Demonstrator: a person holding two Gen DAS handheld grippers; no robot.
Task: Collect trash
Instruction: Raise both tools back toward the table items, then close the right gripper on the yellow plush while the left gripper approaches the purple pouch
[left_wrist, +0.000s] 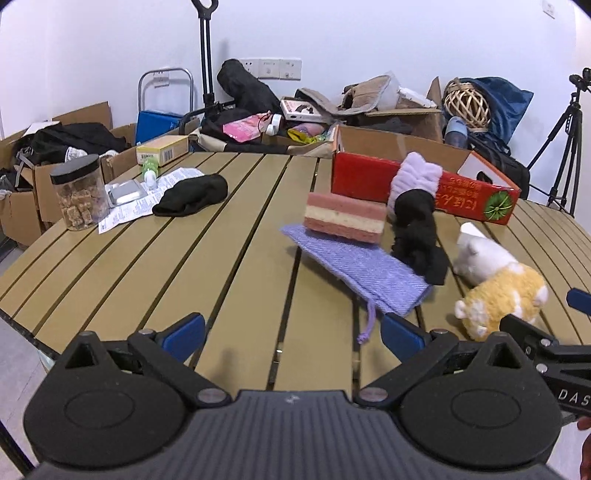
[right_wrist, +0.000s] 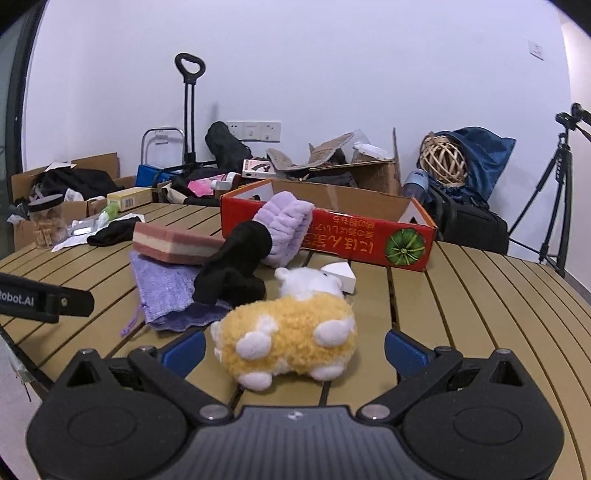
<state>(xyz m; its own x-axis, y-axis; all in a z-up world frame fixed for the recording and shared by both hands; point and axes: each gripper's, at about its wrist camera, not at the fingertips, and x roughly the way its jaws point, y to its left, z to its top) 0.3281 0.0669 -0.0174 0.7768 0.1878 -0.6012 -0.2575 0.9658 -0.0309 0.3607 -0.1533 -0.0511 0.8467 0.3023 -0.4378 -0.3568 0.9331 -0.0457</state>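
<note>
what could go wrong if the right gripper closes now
The right gripper is open with the plush toy between its fingers, so it would likely grab the toy, which hardly looks like trash. Lifting it could also drag the purple pouch lying beside it.

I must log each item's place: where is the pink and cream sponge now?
The sponge lies near the table's middle, on the far end of the purple knitted pouch, just in front of the red cardboard box and left of the black sock.
</note>
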